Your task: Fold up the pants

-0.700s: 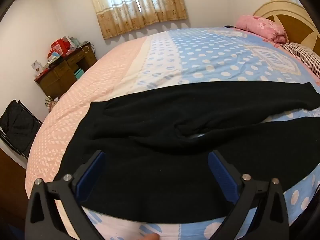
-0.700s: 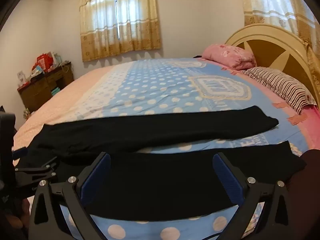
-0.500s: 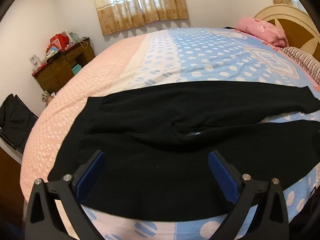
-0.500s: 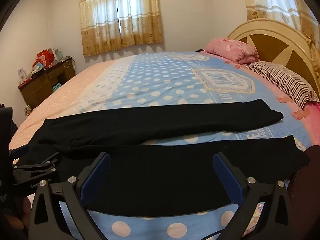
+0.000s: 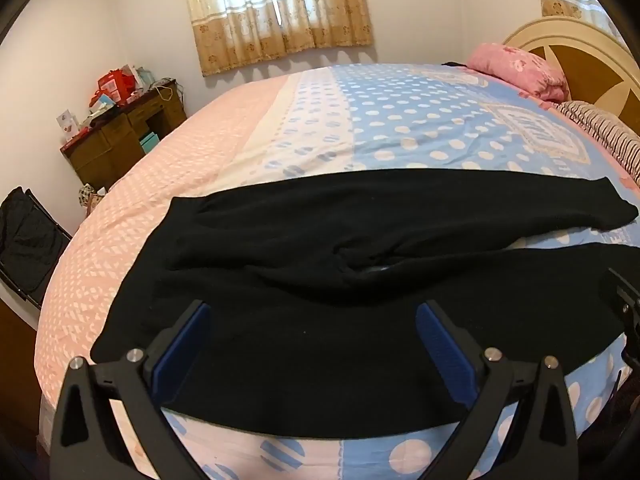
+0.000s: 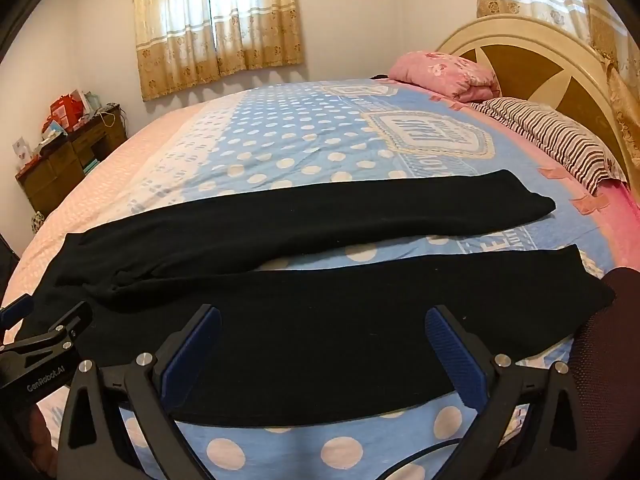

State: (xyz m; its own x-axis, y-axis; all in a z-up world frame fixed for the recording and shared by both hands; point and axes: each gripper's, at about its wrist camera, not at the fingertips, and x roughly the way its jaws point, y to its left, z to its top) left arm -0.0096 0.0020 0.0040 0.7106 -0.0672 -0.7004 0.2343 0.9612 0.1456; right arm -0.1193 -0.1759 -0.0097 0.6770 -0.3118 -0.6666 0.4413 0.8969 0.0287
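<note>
Black pants lie spread flat across the near side of the bed, waistband to the left and both legs running to the right, with a strip of sheet between the legs. My left gripper hovers open above the hip part of the near leg, nothing between its blue pads. In the right wrist view the same pants stretch across the bed. My right gripper hangs open over the middle of the near leg, holding nothing. The left gripper's body shows at that view's left edge.
The bed sheet is blue with white dots and pink at the foot end. A pink pillow, a striped pillow and a cream headboard stand at the right. A cluttered brown desk is by the far wall.
Both grippers have drawn back and up a little, so the pants sit lower and farther in view. The pants themselves have not moved.
</note>
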